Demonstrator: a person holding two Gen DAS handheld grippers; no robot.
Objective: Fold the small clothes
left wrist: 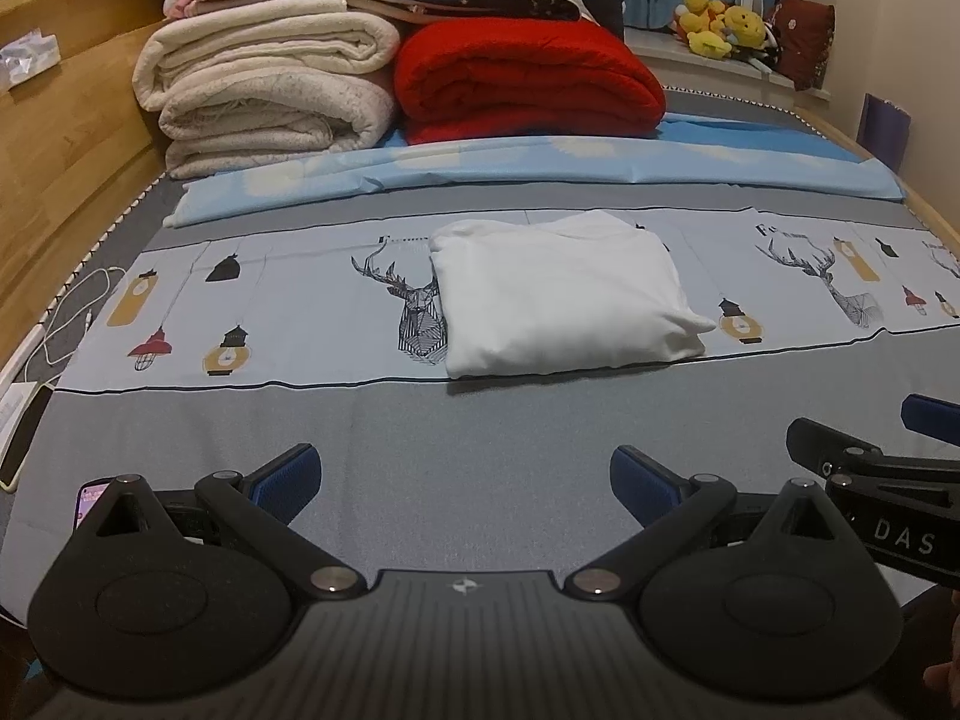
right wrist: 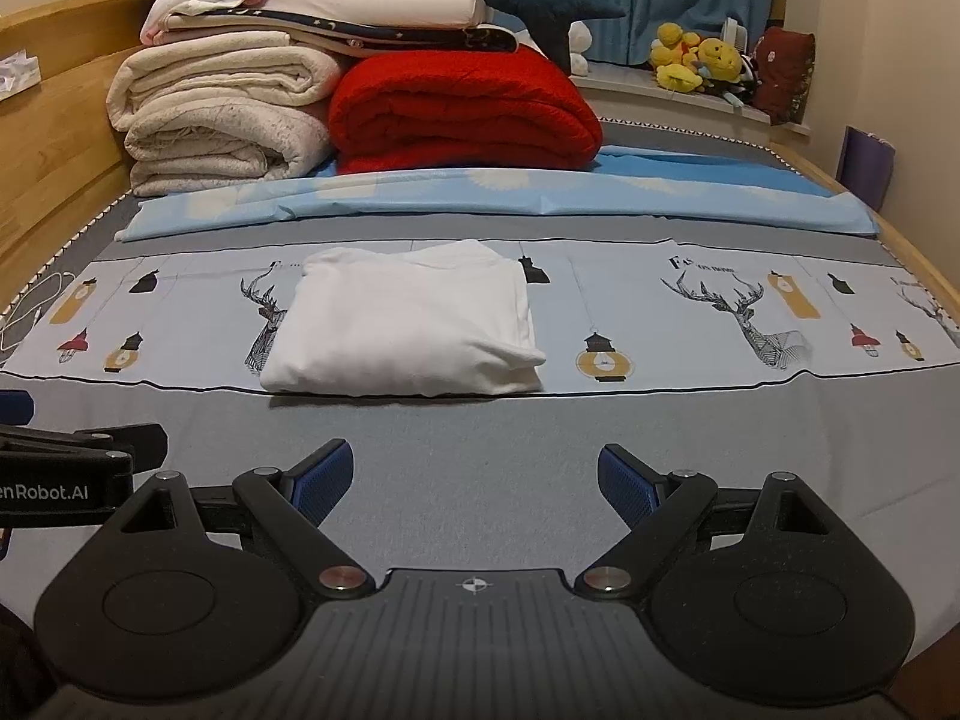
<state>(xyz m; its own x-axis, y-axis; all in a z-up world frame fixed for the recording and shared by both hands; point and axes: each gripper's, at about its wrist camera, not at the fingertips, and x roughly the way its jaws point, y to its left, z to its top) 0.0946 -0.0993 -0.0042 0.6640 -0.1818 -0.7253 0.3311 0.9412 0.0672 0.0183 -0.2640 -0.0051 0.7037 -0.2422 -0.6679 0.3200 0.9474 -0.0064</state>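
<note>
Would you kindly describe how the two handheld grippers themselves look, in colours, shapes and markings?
The left gripper and right gripper look alike: matte black bodies with a ribbed centre plate bearing a small crosshair mark, rounded side housings, silver pivot pins, and black linkages ending in blue textured fingers. White lettering runs along their sides. No cables show.

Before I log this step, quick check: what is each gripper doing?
Left gripper: open, holding nothing, short of the white garment.
Right gripper: open, holding nothing, also short of the garment.
</note>
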